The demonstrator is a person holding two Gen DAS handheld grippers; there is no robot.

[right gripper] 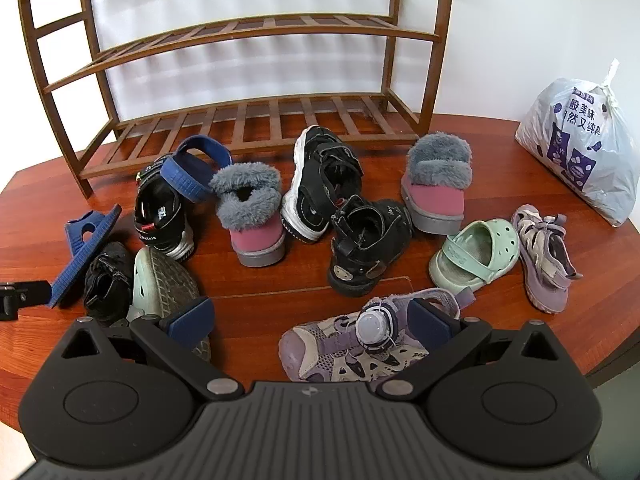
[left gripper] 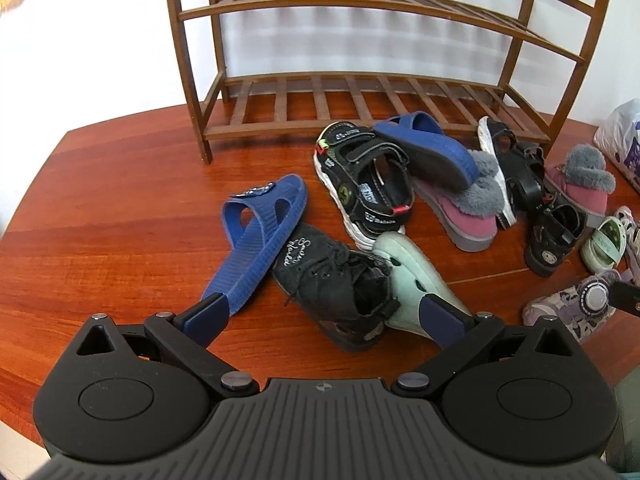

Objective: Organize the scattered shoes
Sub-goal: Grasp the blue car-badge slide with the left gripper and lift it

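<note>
Shoes lie mixed up on the red-brown table [right gripper: 280, 300], in front of a big brown wooden shoe rack [right gripper: 248, 80] whose slatted shelves are bare. A white plastic bag [right gripper: 580, 140] with blue print sits at the far right, near the wall. In the middle, two pink boots with grey fur stand apart: one [right gripper: 252, 216] is left of a black and white sandal [right gripper: 316, 184], the other [right gripper: 438, 184] is right of it. A blue slipper [left gripper: 256, 236] leans on a black lace shoe [left gripper: 332, 284], and a pale green clog [left gripper: 416, 280] lies on its side touching that shoe. A second blue slipper [left gripper: 428, 148] rests on top of a black strap sandal [left gripper: 360, 184]. Another green clog [right gripper: 476, 256] sits just beside a purple sandal [right gripper: 544, 256]. The left hand-held gripper [left gripper: 324, 316] has its fingers wide apart around the black lace shoe. The right hand-held gripper [right gripper: 310, 318] is also spread wide, over a purple shoe with a round dial [right gripper: 360, 344].
</note>
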